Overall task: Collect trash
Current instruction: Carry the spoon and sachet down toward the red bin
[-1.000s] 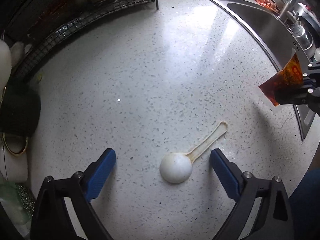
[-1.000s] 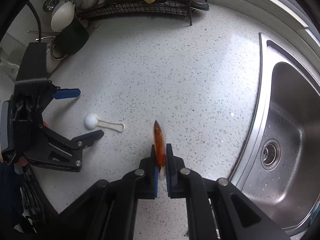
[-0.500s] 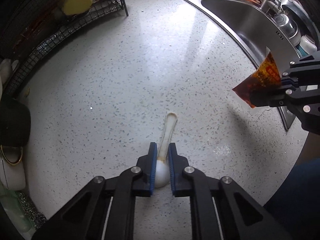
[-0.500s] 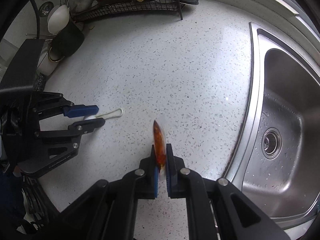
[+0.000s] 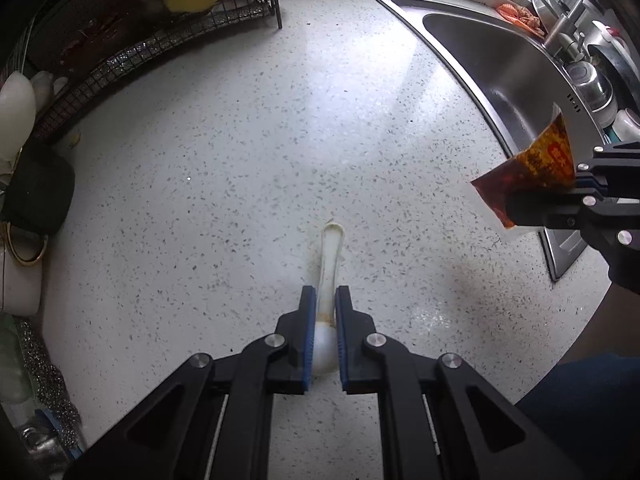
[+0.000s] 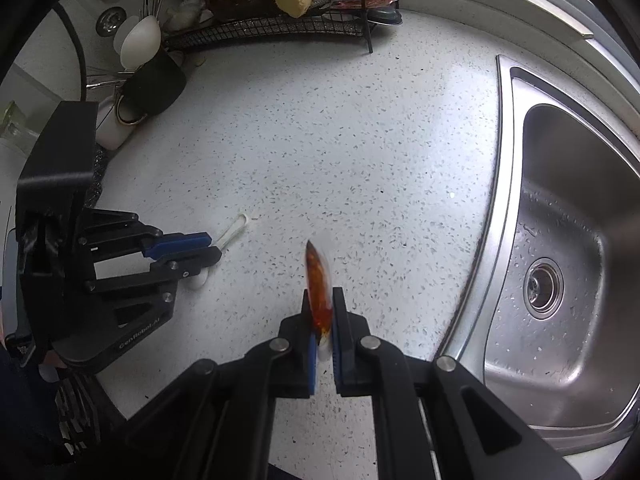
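Two pieces of trash are in my grip at this point, one per hand. My left gripper (image 5: 325, 334) is pinching a dirty white plastic spoon (image 5: 329, 280) across the neck where handle meets bowl; in the left wrist view it sits at lower centre, the handle running up the frame past the pads and the bowl tucked back between them. My right gripper (image 6: 322, 320) is pressed together on a red-orange sauce packet (image 6: 318, 292), edge-on to its own camera at lower centre, and seen flat at the right edge of the left wrist view. I judge the picking step done for both items and the carrying step in hand. The next move calls for taking both to a bin, keeping the spoon's stained handle from swinging and the packet from dripping on the speckled desk (image 5: 240, 160). No bin shows in either view, so I would have to find one first. I cannot tell for sure whether the spoon has cleared the desk; from the right wrist view, at left of centre, its bowl looks close to the surface. The sink (image 6: 560, 272) at the right is cut off by the lens edge, and the wire rack (image 6: 280, 28) along the top is too cluttered and dark to sort further trash from kept goods.
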A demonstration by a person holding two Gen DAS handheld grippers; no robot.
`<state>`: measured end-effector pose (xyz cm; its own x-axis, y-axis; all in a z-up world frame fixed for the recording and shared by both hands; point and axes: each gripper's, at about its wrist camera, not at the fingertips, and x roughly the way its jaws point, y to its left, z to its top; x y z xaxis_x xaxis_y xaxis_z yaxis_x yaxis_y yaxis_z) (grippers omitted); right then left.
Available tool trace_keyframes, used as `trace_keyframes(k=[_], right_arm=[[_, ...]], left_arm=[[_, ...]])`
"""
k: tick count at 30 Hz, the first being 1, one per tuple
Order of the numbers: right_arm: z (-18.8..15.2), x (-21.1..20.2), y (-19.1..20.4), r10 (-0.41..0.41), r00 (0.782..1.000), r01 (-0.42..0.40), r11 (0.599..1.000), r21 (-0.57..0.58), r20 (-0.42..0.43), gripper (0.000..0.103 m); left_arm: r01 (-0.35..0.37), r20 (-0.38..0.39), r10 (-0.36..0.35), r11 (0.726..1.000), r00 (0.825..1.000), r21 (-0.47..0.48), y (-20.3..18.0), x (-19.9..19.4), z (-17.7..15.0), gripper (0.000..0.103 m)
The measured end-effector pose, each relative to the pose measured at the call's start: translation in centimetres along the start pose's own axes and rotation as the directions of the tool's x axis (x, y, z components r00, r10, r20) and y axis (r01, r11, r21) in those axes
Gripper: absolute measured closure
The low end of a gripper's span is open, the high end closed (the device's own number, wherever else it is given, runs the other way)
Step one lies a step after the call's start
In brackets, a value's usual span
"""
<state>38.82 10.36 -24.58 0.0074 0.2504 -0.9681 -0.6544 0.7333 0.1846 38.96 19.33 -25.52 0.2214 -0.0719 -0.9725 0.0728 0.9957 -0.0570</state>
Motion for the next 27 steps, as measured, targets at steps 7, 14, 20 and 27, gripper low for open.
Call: trace_keyframes(k=[7,14,20,27], right_arm=[[-1.6,-1.9,-0.2,0.017,0.999,-0.016,1.000,-0.024,0.033,0.098],[-4.3,-3.9,-0.7,0.031,0.997,-0.029,0.999,-0.038,0.068,0.098],[-7.9,-6.0,-1.1,0.049,0.993,-0.045,0.998,-0.045,0.107,0.098],[-13.4,-8.4,-2.1,0.071,0.986,-0.066,0.997,-0.035,0.150,0.098]], left_arm=[[-0.021,0.032,0.022,0.999,0.999,-0.050,0.7,-5.2,-2.9,0.094],[-0.046,0.062,0.051,0.996,0.997,-0.077,-1.8,-8.4,-5.1,0.094],[-0.082,0.089,0.090,0.993,0.992,-0.090,-6.0,-10.4,-7.2,0.094],[-0.076,0.110,0.086,0.993,0.990,-0.094,-11.5,-11.4,-9.7,0.094]])
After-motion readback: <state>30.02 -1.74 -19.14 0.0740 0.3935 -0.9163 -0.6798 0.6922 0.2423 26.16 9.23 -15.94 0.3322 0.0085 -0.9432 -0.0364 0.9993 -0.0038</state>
